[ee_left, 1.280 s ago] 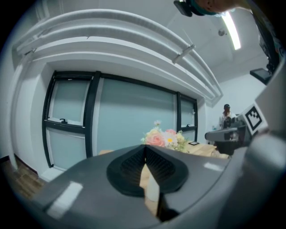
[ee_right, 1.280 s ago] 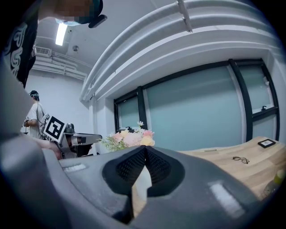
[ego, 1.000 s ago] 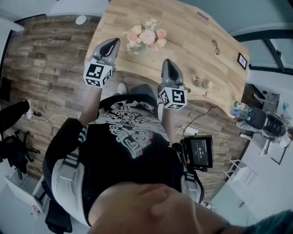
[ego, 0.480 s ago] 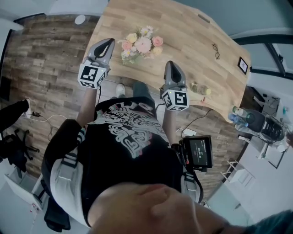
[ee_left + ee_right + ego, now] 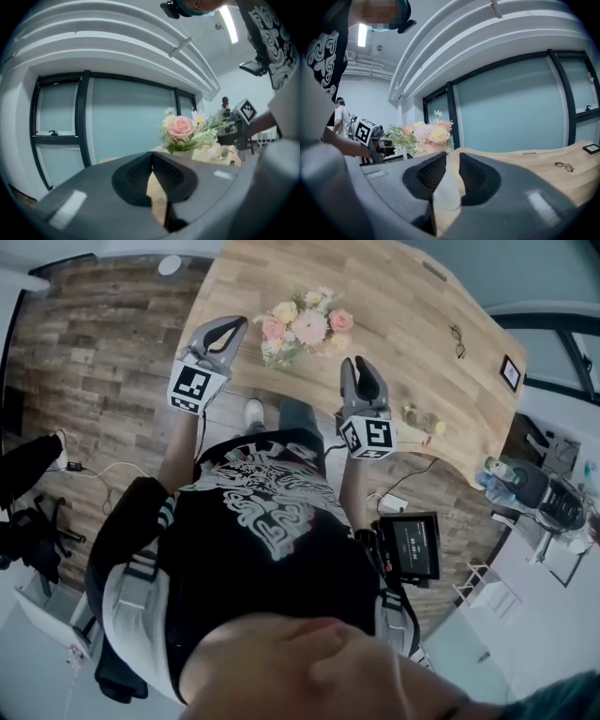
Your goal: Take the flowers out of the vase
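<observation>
Right gripper (image 5: 361,367) opening, empty (vase (image 5: 277,354) indistinct)

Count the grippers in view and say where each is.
2. The left gripper is left of the flowers, jaws shut and empty. The right gripper is right of them, jaws opening with nothing between.

Vase (image 5: 275,353) mostly hidden beneath flowers (image 5: 305,321) in head view. Small objects (image 5: 421,418) near bench (image 5: 394,324) edge too small to identify, possibly bottles.
</observation>
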Motion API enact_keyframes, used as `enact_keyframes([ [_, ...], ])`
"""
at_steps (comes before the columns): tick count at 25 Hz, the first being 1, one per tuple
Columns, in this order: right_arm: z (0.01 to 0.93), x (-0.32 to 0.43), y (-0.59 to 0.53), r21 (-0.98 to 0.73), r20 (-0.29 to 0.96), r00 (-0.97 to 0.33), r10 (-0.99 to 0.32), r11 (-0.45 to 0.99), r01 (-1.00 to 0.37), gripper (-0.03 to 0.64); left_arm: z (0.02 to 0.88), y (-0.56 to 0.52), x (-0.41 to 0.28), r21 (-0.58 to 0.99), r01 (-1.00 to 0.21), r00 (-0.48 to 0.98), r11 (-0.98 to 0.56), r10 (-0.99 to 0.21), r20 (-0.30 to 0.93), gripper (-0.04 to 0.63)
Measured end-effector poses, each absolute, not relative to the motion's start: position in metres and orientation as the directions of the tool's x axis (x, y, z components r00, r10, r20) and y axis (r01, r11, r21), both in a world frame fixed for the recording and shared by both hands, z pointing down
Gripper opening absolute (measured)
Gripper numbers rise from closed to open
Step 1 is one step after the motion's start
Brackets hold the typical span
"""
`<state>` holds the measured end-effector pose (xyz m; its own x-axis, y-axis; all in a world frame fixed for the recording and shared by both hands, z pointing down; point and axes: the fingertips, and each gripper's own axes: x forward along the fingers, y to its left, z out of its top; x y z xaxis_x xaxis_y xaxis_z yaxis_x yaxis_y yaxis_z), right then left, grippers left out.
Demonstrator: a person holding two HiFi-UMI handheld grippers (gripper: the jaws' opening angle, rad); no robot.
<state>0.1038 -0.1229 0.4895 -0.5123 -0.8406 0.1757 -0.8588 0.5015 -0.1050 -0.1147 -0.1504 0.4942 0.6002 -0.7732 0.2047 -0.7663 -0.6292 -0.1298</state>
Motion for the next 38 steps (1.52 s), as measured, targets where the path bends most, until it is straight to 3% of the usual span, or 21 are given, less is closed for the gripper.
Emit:
enact_keyframes([
  [7, 0.498, 0.094, -0.123, -0.122, 0.214, -0.562, -0.799, 0.549, -0.827, 0.215, 0.494, -0.145, -0.087, -0.216, -0.650, 0.685, -0.729, -0.685, 0.248, -0.011],
  [14, 0.521, 0.079, -0.121, -0.102, 0.275, -0.615, -0.739, 0.613, -0.783, 0.270, 0.502, -0.144, -0.081, -0.145, -0.592, 0.758, -0.793, -0.609, 0.233, -0.009],
  [15, 0.524, 0.077, -0.122, -0.100, 0.281, -0.618, -0.734, 0.617, -0.780, 0.275, 0.503, -0.142, -0.079, -0.104, -0.570, 0.785, -0.815, -0.578, 0.223, 0.007],
  [17, 0.530, 0.072, -0.126, -0.093, 0.295, -0.622, -0.725, 0.626, -0.774, 0.281, 0.508, -0.142, -0.077, -0.026, -0.529, 0.827, -0.848, -0.522, 0.211, 0.141],
  [22, 0.539, 0.059, -0.132, -0.070, 0.316, -0.654, -0.687, 0.671, -0.738, 0.284, 0.517, -0.143, -0.070, 0.007, -0.470, 0.861, -0.883, -0.456, 0.226, 0.239],
  [38, 0.542, 0.029, -0.154, 0.013, 0.320, -0.721, -0.614, 0.764, -0.645, 0.336, 0.511, -0.147, -0.033, 0.047, -0.343, 0.921, -0.938, -0.326, 0.213, 0.324],
])
